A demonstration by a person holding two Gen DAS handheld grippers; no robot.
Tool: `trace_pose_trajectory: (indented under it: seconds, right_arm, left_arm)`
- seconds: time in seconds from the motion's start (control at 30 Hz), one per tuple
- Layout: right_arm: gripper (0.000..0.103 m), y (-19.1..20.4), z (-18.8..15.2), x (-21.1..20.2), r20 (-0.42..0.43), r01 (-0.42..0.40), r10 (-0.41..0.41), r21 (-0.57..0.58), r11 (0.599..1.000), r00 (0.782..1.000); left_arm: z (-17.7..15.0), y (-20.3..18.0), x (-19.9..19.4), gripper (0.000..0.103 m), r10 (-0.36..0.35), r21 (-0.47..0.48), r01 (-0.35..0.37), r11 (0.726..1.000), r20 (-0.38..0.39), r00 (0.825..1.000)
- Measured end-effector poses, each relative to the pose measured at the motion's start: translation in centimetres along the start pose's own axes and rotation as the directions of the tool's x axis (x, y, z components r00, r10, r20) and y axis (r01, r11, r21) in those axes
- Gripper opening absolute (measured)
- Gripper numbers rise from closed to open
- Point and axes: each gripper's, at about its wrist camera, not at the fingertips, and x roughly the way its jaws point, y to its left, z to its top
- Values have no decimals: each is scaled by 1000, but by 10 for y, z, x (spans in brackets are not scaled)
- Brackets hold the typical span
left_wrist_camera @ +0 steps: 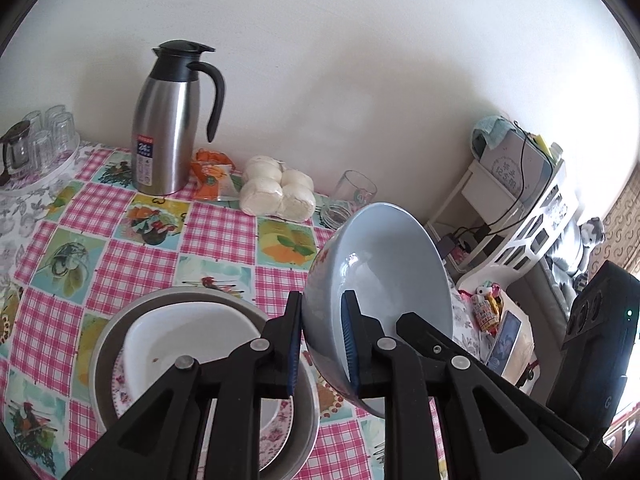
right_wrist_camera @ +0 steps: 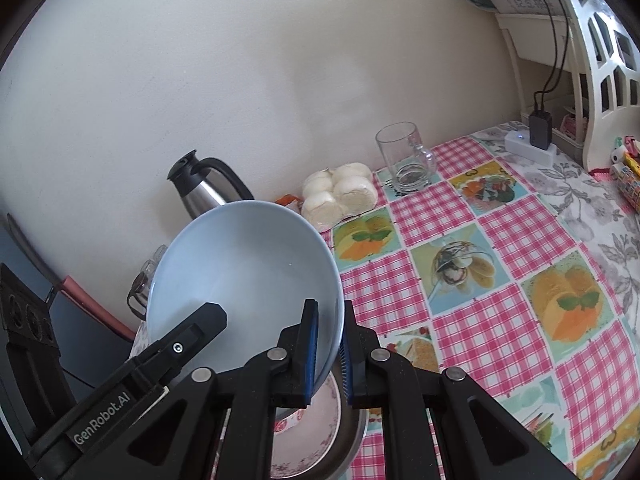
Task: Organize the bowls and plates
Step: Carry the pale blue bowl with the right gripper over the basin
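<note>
Both fingers [left_wrist_camera: 320,344] [right_wrist_camera: 328,354] clamp blue bowl [left_wrist_camera: 384,264] rim, tilted above table [left_wrist_camera: 216,232].

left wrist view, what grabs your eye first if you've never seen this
The pale blue bowl tilted in mid-air, its rim pinched by the left claw and, on the opposite edge, by the right claw. Below sits a metal basin stacked with white dishes, and a steel thermos jug stands by the wall.
</note>
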Motion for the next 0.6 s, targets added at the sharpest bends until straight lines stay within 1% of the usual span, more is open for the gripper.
trace_pose_trajectory:
  seconds: [0.37, 0.5, 0.6]
  right_arm:
    - [11, 44, -11, 16, -52, -47, 44, -50, 998, 998]
    - [11, 54, -18, 25, -84, -63, 57, -68, 996, 995]
    - [11, 61, -22, 28, -93, -61, 54, -80, 995, 994]
  left_arm:
    - [-4, 51, -23, 20, 17, -117, -14, 993, 22, 1000]
    - [-7, 66, -29, 20, 19, -152, -15, 988, 20, 1000]
    - [-10, 73, -30, 20, 27, -169, -24, 985, 13, 1000]
